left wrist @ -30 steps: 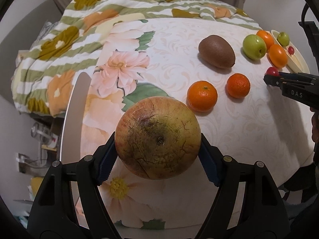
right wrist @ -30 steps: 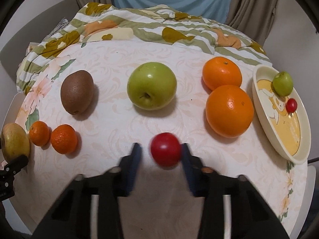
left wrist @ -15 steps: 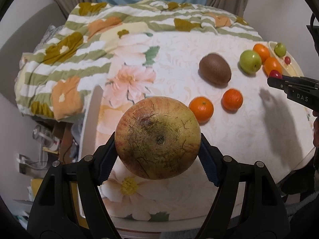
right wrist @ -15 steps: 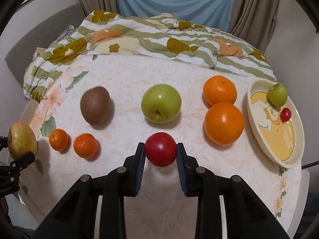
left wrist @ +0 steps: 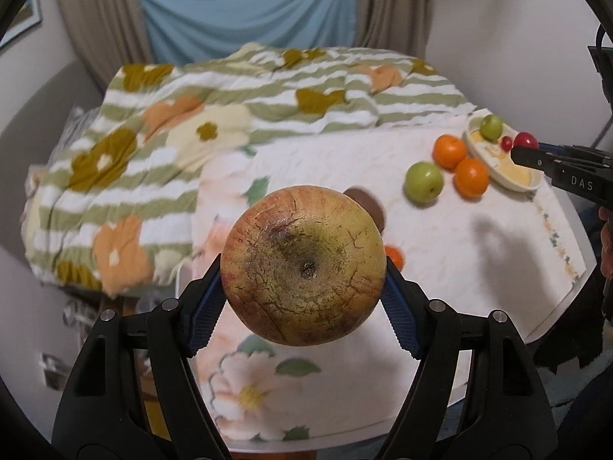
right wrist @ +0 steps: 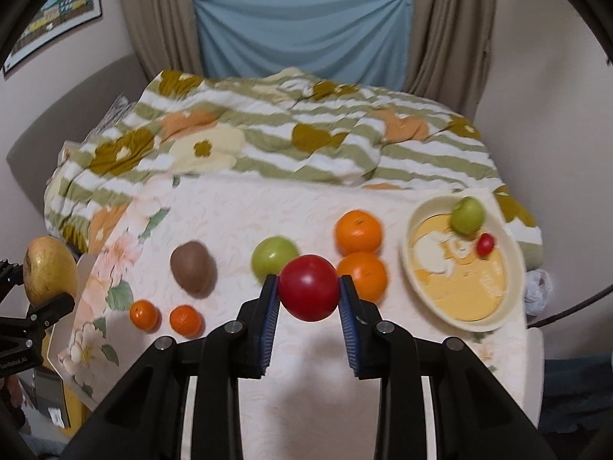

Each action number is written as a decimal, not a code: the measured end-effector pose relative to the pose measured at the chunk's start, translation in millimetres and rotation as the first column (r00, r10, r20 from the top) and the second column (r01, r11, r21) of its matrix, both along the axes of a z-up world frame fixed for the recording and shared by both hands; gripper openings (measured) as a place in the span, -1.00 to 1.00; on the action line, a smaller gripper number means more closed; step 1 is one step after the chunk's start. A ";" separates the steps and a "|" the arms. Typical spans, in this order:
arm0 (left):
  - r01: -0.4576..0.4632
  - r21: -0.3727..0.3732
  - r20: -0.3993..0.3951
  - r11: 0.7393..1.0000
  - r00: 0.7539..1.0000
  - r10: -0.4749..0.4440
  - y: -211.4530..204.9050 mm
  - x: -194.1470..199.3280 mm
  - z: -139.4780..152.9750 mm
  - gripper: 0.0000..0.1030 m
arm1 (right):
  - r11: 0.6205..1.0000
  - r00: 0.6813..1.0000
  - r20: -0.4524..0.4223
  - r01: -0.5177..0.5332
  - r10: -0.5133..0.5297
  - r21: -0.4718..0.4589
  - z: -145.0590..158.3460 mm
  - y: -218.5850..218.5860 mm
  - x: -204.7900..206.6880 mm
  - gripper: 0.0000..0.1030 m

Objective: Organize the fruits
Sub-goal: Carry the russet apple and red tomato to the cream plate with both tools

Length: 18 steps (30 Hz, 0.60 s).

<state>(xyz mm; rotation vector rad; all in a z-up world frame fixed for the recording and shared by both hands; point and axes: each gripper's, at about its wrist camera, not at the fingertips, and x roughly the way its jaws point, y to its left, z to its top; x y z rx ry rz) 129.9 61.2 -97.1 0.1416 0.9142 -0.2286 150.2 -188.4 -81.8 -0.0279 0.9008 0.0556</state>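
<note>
both fruits lifted, carry step next

now both claws are loaded and up off the table [right wrist: 402,402]. left gripper [left wrist: 302,299] is clamped on the big cracked yellow-red apple [left wrist: 302,264], pads pressed on its two sides, dead centre of the left view. right gripper [right wrist: 308,299] is closed tight on the small red fruit [right wrist: 308,287], centre of the right view.

step in hand, my read: transport after pickup, nothing placed yet for these two. next move probably calls for swinging the red fruit over to the cream bowl [right wrist: 502,306] at right of frame, which already has a small green fruit [right wrist: 466,215] and a tiny red one [right wrist: 485,244], then lowering before letting go. where the big apple goes i can't tell.

view differences: right view shows the whole spread, kiwi [right wrist: 192,267], green apple [right wrist: 272,257], two oranges [right wrist: 359,231], two mandarins [right wrist: 145,314] at lower left of the cloth, plus the left claw with its apple at the left edge. left view has the apple blocking most of the kiwi and mandarins, but shows the right claw side-on at the right edge, hanging in front of the bowl. both frames blurred in the background.
</note>
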 end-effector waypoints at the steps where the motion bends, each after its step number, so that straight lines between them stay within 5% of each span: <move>1: 0.011 -0.004 0.005 1.000 1.000 -0.011 -5.6 3.1 3.4 0.59 | 1.000 1.000 0.008 0.009 -0.009 -0.005 4.4 -4.6 -1.4 -0.45; 18: 0.122 -0.038 0.088 0.992 0.989 -0.118 -182.6 61.3 40.7 0.60 | 0.998 0.998 0.036 0.058 -0.057 -0.017 20.6 -131.7 9.5 -0.45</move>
